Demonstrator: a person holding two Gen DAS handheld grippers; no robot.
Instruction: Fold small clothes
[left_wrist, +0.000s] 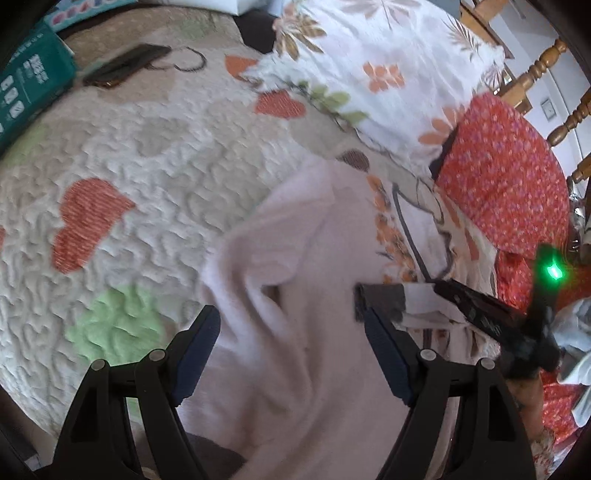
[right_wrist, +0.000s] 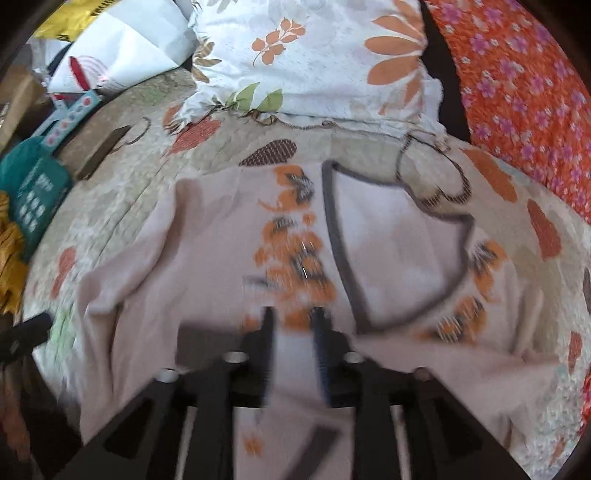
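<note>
Left wrist view: the left gripper (left_wrist: 288, 343) hangs wide open, holding nothing, over the pale pink top (left_wrist: 295, 295), which lies rumpled on the quilted bed cover (left_wrist: 129, 155). No tidy fold shows yet.

Right wrist view: the right gripper (right_wrist: 293, 325) is nearly closed, apparently pinching soft fabric near the top's (right_wrist: 184, 277) grey-trimmed neckline (right_wrist: 340, 251), below the floral pillow (right_wrist: 314, 55). Orange flowers print the thin, creased knit; folding seems barely begun.
</note>
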